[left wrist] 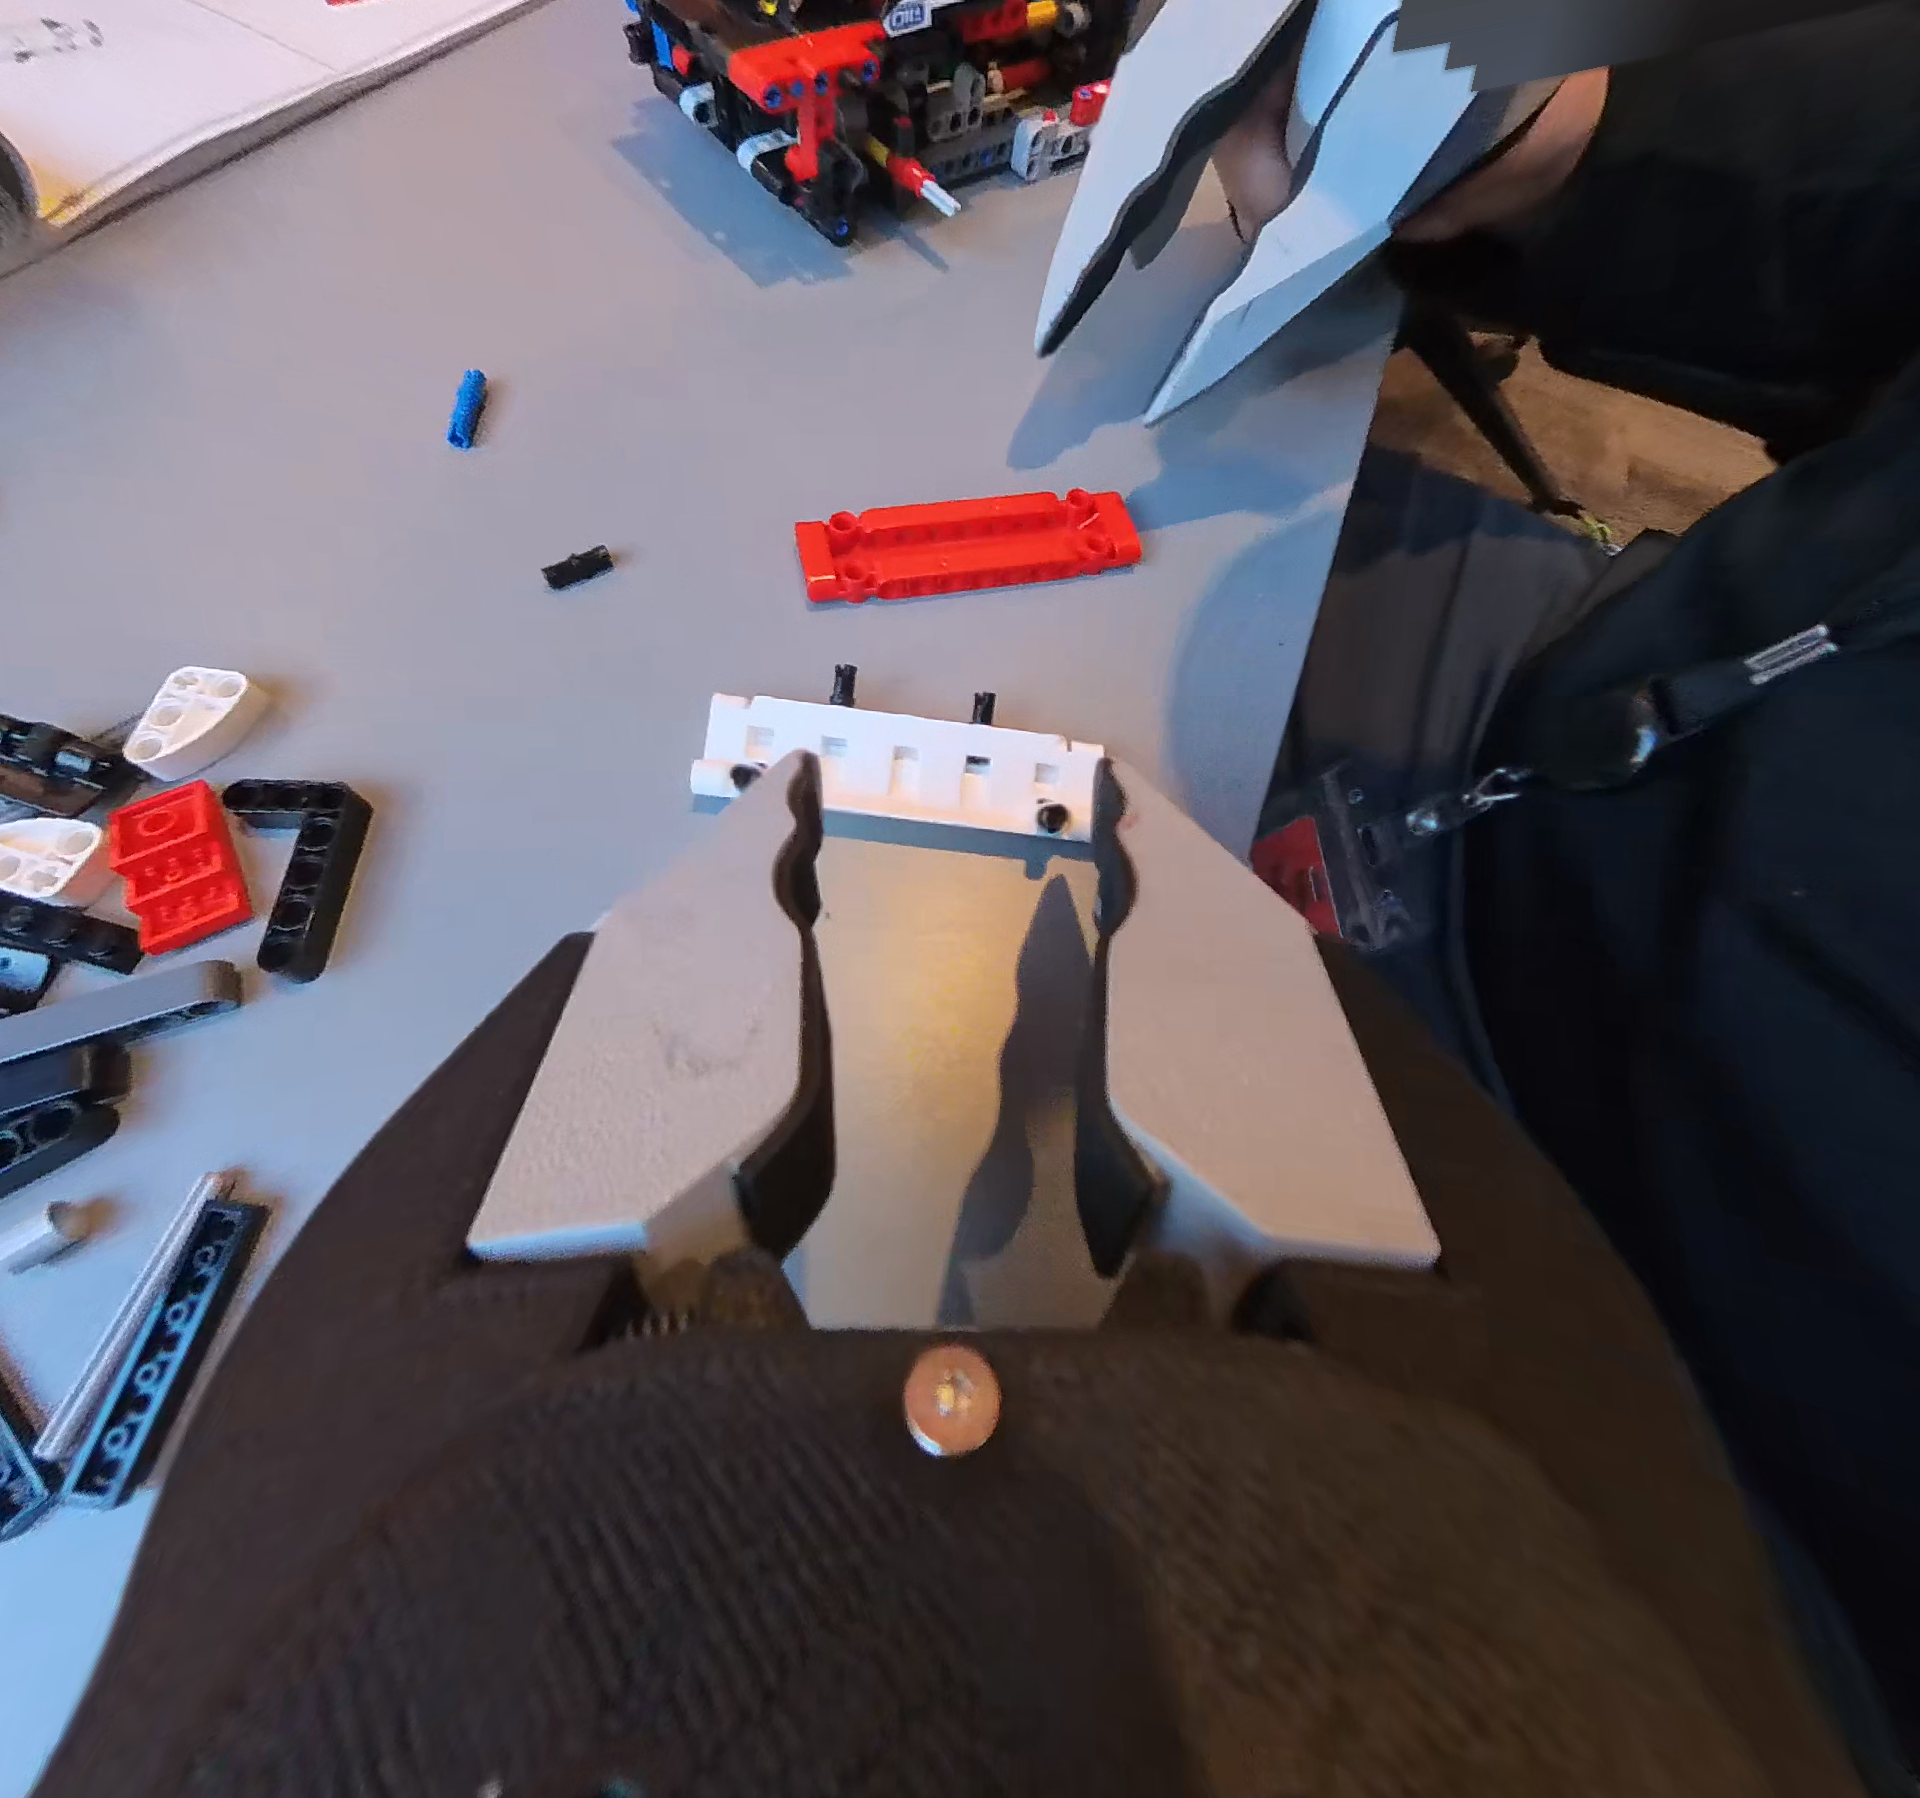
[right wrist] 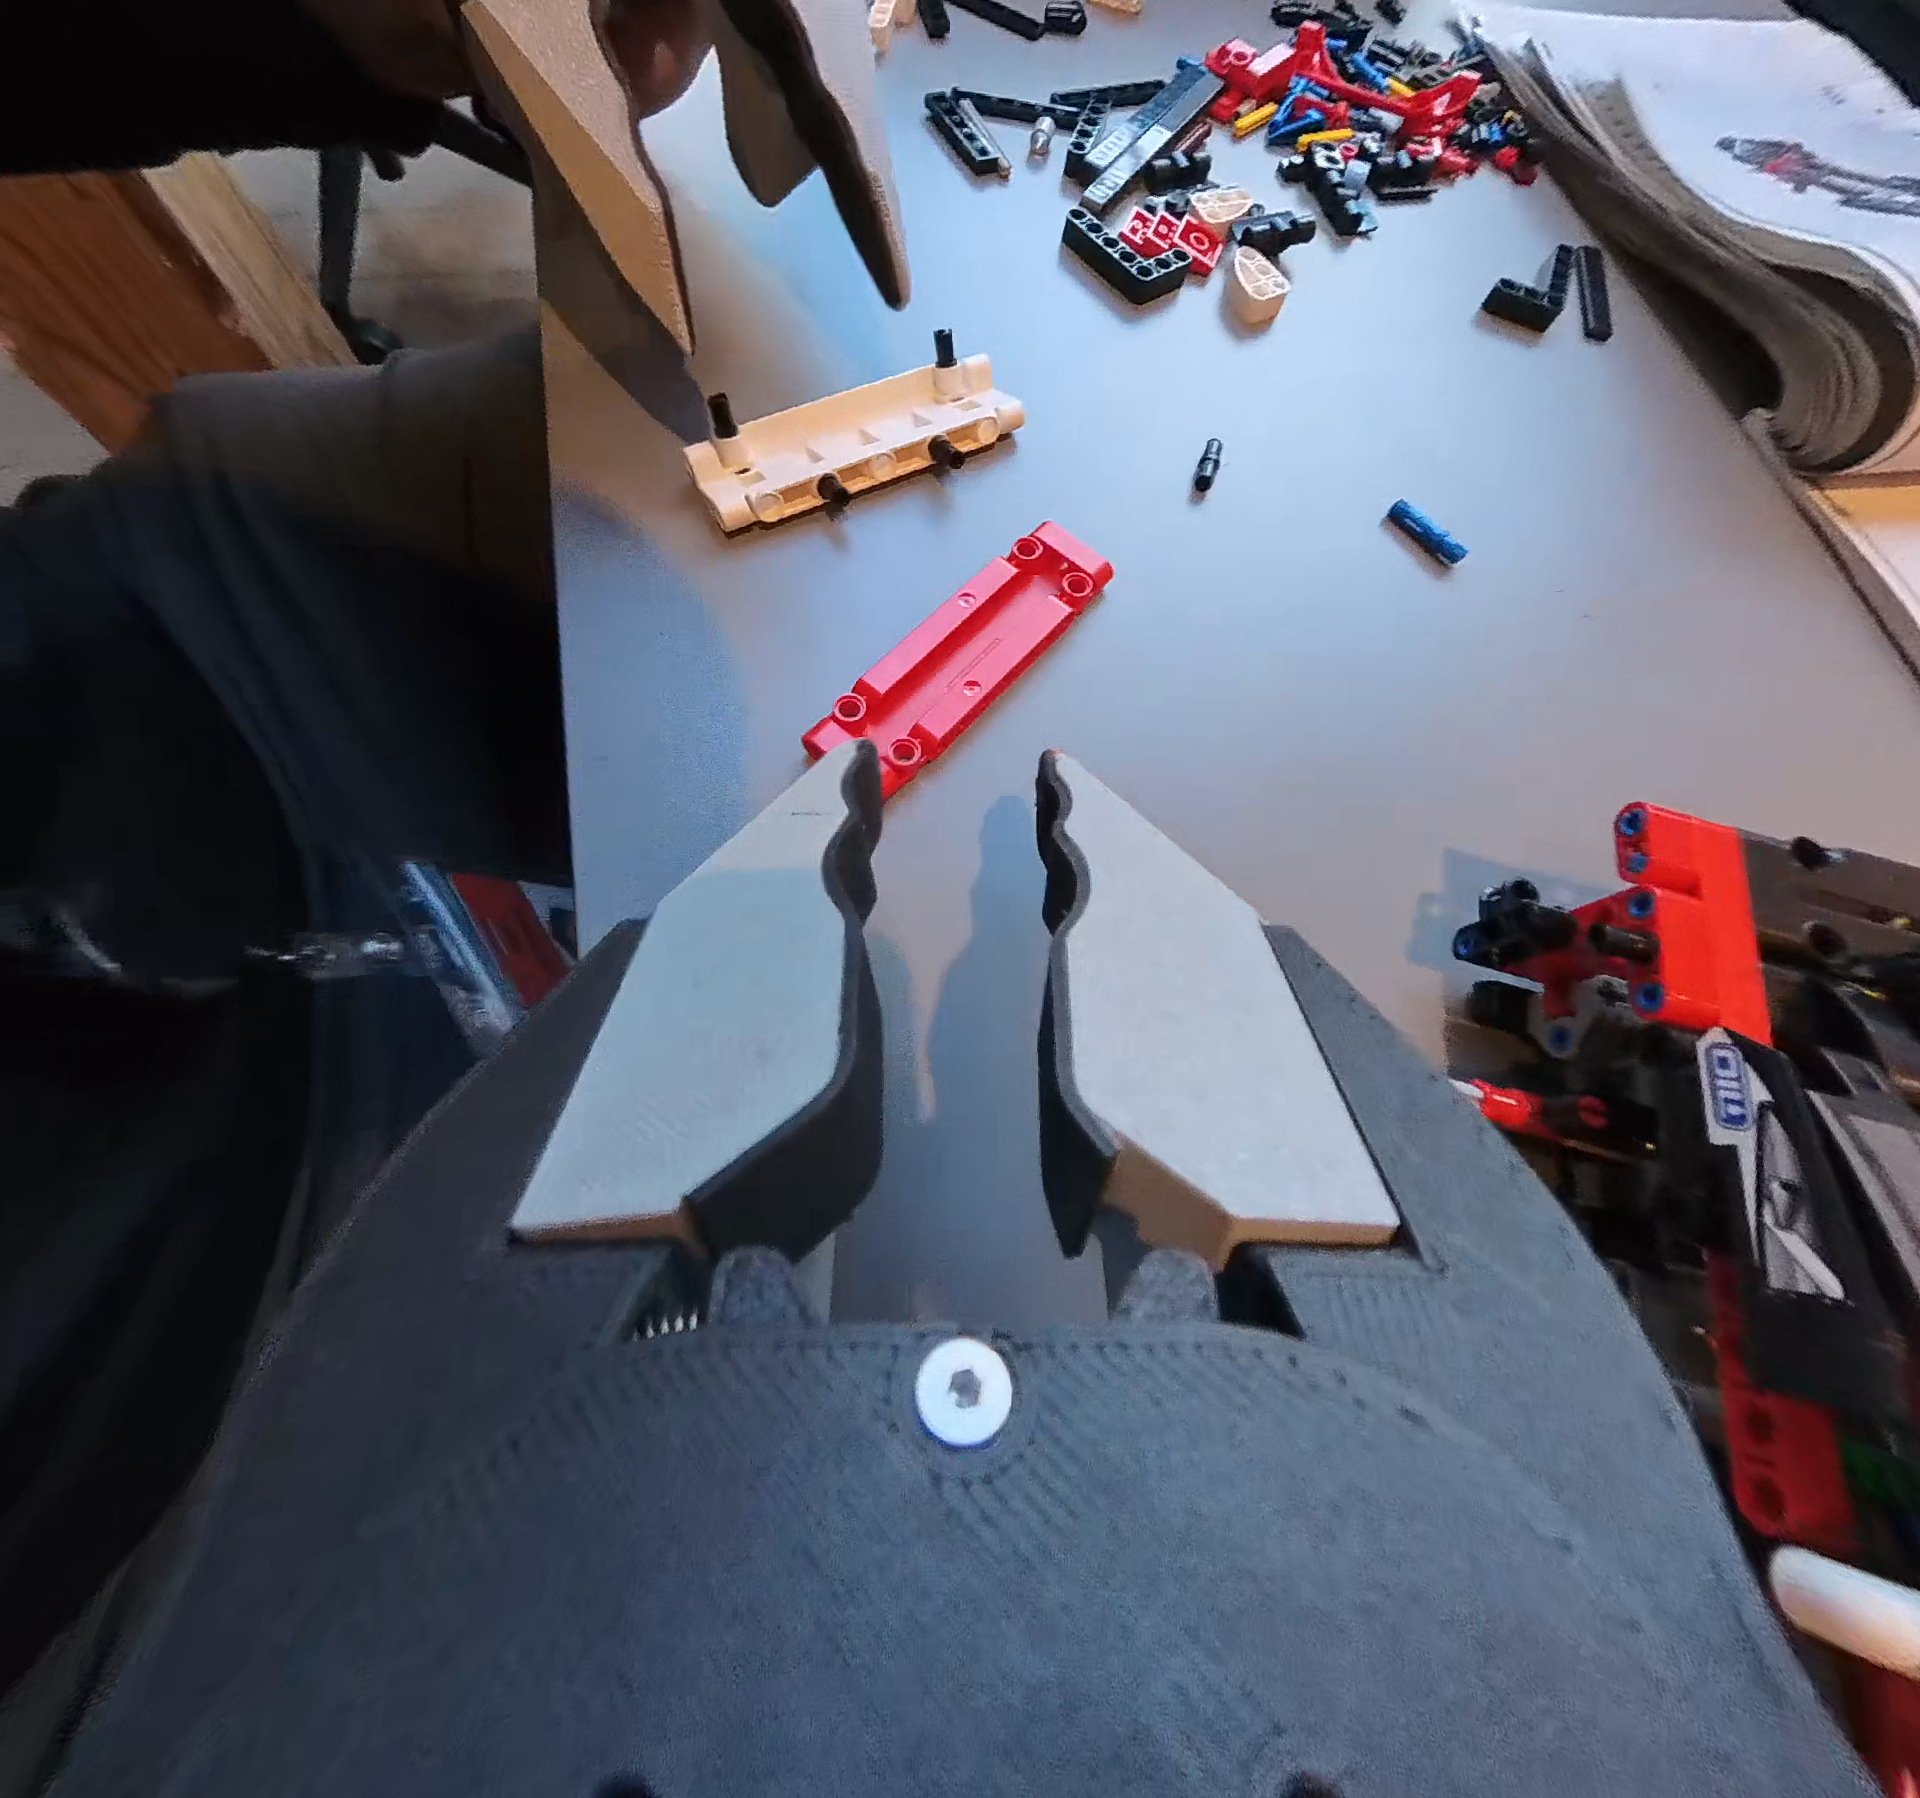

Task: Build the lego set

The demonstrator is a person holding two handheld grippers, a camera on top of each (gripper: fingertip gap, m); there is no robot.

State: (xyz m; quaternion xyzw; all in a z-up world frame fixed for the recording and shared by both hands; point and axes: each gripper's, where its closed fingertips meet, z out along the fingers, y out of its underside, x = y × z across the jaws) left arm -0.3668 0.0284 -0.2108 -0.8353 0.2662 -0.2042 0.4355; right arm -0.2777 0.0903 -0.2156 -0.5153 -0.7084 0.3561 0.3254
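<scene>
A white panel [left wrist: 904, 761] with several black pins in it lies flat on the grey table [left wrist: 623, 314], near the edge. My left gripper [left wrist: 954, 792] is open and empty, its tips just above the panel's near side. From the right wrist view the left gripper [right wrist: 795, 335] hangs over the white panel [right wrist: 852, 439], one fingertip close to its end pin. A red panel [left wrist: 966, 543] lies just beyond. My right gripper [right wrist: 954, 772] is open and empty, its tips at the near end of the red panel [right wrist: 956, 657]. The right gripper [left wrist: 1101, 377] also shows in the left wrist view, above the table.
A partly built black, red and blue model [left wrist: 883, 34] [right wrist: 1662, 1021] stands on the table. A loose black pin [left wrist: 577, 566] [right wrist: 1205, 465] and blue pin [left wrist: 468, 408] [right wrist: 1425, 530] lie apart. A pile of pieces [left wrist: 156, 865] [right wrist: 1247, 159] and an open instruction booklet [left wrist: 208, 13] [right wrist: 1766, 190] lie farther off.
</scene>
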